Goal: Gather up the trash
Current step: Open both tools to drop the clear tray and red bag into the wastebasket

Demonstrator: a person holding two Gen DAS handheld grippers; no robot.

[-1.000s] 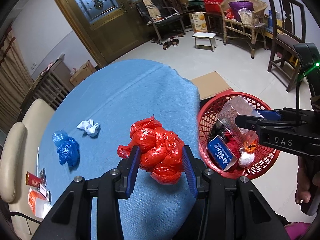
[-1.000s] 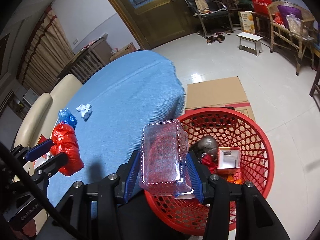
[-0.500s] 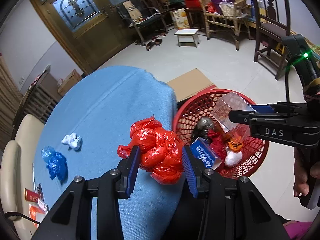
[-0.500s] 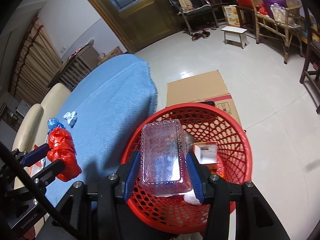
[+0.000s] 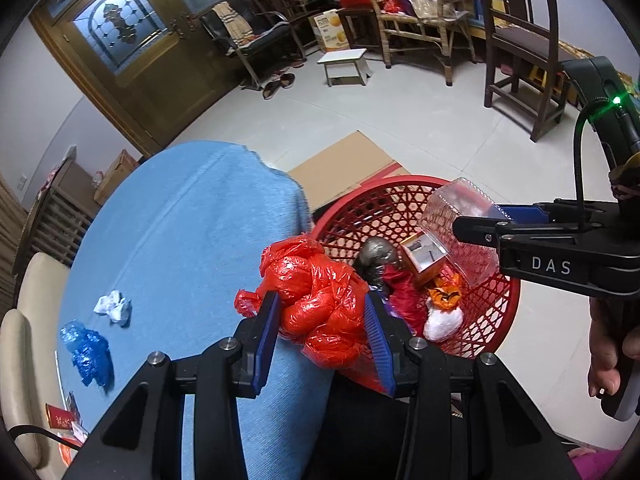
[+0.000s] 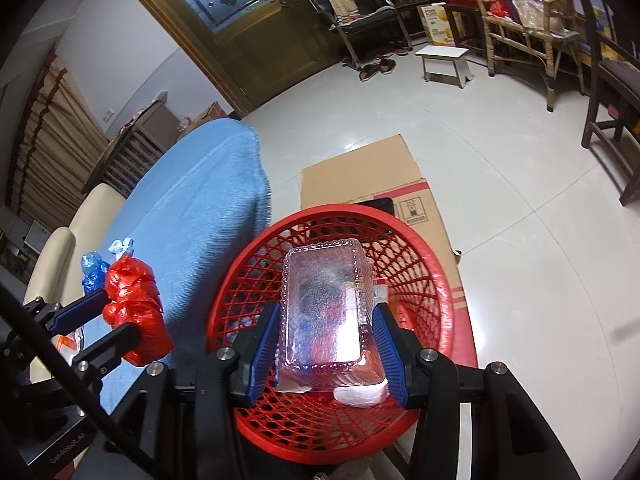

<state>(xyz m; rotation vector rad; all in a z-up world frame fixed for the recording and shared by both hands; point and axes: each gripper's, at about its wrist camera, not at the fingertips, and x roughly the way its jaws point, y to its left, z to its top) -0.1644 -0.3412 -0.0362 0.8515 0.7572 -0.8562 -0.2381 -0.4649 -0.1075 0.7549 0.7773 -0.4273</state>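
My left gripper [image 5: 322, 322] is shut on a crumpled red plastic bag [image 5: 316, 296] and holds it over the blue table's edge, beside the red mesh basket [image 5: 508, 304]. My right gripper [image 6: 328, 344] is shut on a clear plastic clamshell box [image 6: 326, 304] and holds it directly above the basket [image 6: 436, 276]. The box also shows in the left wrist view [image 5: 460, 228], and the bag in the right wrist view [image 6: 134, 320]. The basket holds several pieces of trash. A blue crumpled bag [image 5: 86, 348] and a white paper wad [image 5: 114, 306] lie on the tablecloth [image 5: 180, 232].
Flattened cardboard [image 6: 372, 184] lies on the floor behind the basket. A cream chair [image 5: 24, 320] stands at the table's left. Red wrappers [image 5: 60, 426] lie at the table's near-left edge. A stool [image 5: 346, 66], wooden chairs and a door stand further off.
Both grippers have moved right with their loads. The clear box went from the basket's near rim to above its middle. The red bag went from over the table to its edge by the basket.
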